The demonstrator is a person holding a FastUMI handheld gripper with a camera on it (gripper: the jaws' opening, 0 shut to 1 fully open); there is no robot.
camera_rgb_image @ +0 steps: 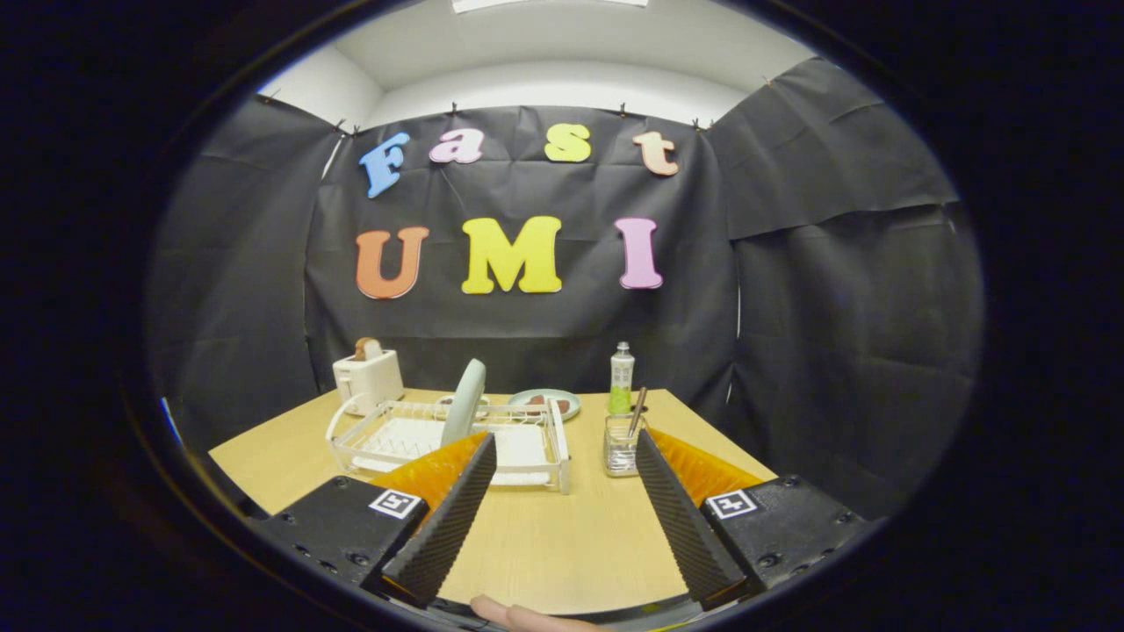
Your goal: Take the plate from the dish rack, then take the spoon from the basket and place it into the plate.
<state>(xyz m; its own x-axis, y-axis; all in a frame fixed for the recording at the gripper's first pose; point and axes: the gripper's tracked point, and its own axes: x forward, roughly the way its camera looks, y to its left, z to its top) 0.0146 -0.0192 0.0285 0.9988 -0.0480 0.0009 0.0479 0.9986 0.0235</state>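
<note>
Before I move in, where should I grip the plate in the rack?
Take the plate by its upper rim, coming from above: it stands on edge in the dish rack, top free. The gripper is open, short of it.

Bare table [562, 535] ahead of the wide-open gripper [562, 456], dish rack [413, 439] and basket [621, 448] beyond.

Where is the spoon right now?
In the gripper view, the spoon stands in the clear basket on the table, just ahead of the right finger of the open gripper, with the green bottle behind it.
</note>
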